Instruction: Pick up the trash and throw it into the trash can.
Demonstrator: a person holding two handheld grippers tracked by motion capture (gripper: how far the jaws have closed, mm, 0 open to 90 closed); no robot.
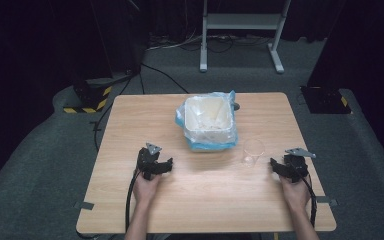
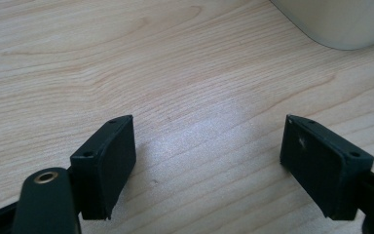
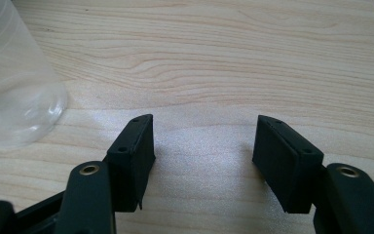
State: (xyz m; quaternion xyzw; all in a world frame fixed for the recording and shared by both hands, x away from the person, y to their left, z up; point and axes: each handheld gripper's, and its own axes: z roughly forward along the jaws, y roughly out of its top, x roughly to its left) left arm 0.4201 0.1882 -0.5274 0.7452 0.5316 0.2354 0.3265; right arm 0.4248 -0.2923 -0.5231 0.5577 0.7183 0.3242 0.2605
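- The clear plastic cup (image 1: 253,152) stands upright on the wooden table (image 1: 200,200), right of the frame's centre in the high view; in the right gripper view its rounded base (image 3: 14,97) sits at the upper left of the frame.
- The right gripper (image 1: 279,168), lower right of the high view, lies near the cup but not touching; its jaws are spread wide with only bare table between them.
- The left gripper (image 1: 165,166), left of centre in the high view, is likewise spread wide and holds nothing; it is well apart from the cup.
- Behind the cup, at upper centre, a white bin (image 1: 208,120) lined with a blue bag (image 1: 215,145) stands open.
- The cup looks thin-walled and very light, probably slick and springy: a hard squeeze would likely buckle or crack it, and a nudge could tip or slide it.
- The best hold is probably across the wall at mid-height, or over the stiffer rim, with gentle pressure.
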